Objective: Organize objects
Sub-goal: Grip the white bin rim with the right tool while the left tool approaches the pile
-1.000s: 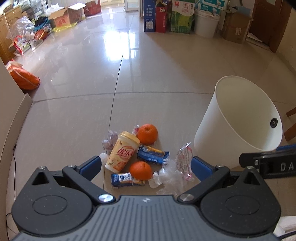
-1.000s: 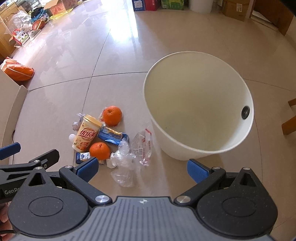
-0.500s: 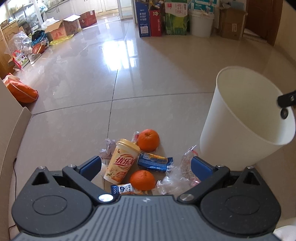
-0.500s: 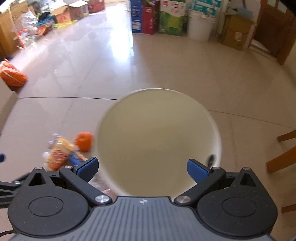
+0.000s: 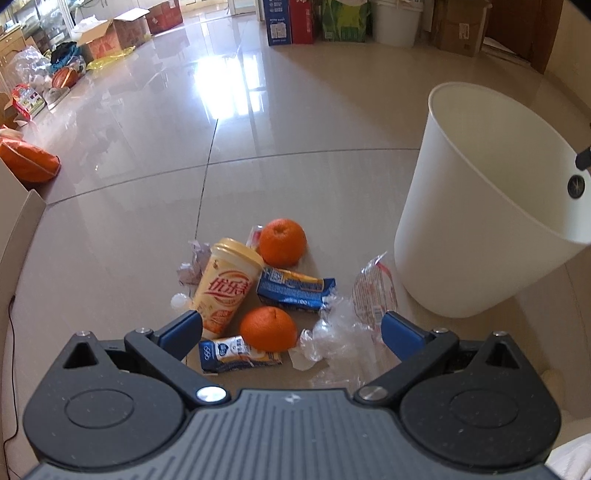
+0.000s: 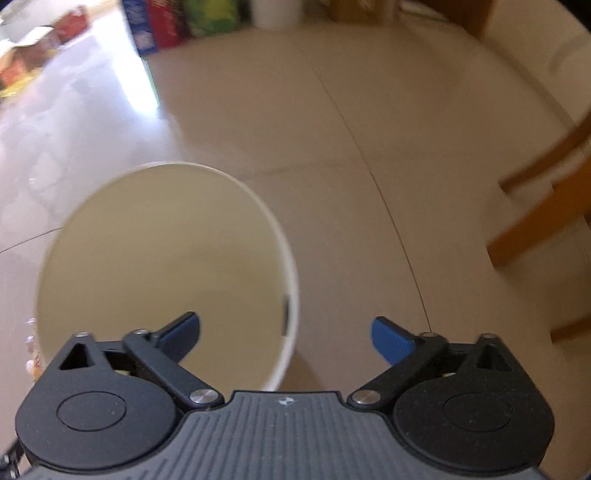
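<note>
Daylight glare streaks your glossy floor (image 5: 221,92) beyond the white bin (image 5: 480,221); left view sharp, right view motion-blurred, fisheye edges bowed.

Glossy beige tiled floor (image 5: 295,122) with bright window glare. At far edge of floor: blue box (image 5: 277,22), red box (image 5: 301,20), green bag (image 5: 343,20), white bucket (image 5: 393,20), brown carton (image 5: 458,26). Along left edge: open cardboard boxes (image 5: 122,31), orange bag (image 5: 27,162). Wooden chair legs (image 6: 539,221) at right, blurred.
</note>
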